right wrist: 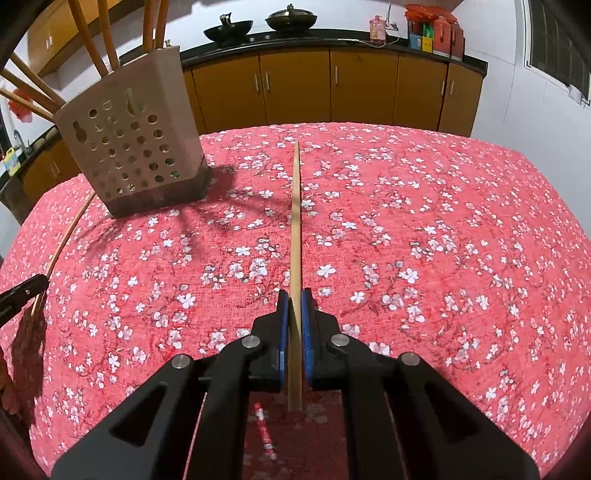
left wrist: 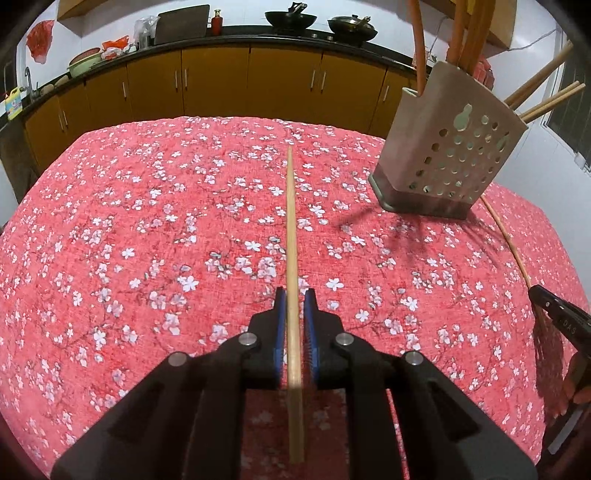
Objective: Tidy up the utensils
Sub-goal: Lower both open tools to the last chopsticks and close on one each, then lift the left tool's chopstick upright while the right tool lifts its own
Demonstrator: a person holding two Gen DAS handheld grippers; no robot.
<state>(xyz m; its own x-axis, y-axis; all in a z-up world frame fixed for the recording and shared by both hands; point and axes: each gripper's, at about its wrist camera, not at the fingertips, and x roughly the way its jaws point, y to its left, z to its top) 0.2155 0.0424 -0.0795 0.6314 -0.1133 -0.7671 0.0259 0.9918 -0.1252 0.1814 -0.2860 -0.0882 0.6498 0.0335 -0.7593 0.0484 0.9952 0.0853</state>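
Two wooden chopsticks lie flat on the flowered red tablecloth. My left gripper [left wrist: 294, 295] straddles one chopstick [left wrist: 291, 229]; its blue pads stand barely apart, with a thin gap on the stick's right side, so they are not pressing it. My right gripper [right wrist: 294, 295] is shut on the other chopstick [right wrist: 295, 221], pads tight on both sides. A perforated beige utensil holder [left wrist: 448, 147] [right wrist: 129, 144] stands between the two sticks, with orange handles and several chopsticks in it. Each view catches the other gripper at its edge: the right gripper [left wrist: 543, 295] and the left gripper [right wrist: 37, 282].
The round table [left wrist: 110, 221] ends at the far side before yellow cabinets [right wrist: 332, 85] under a dark counter with two woks [left wrist: 288, 18]. Part of a hand [left wrist: 578, 380] shows at the right edge of the left wrist view.
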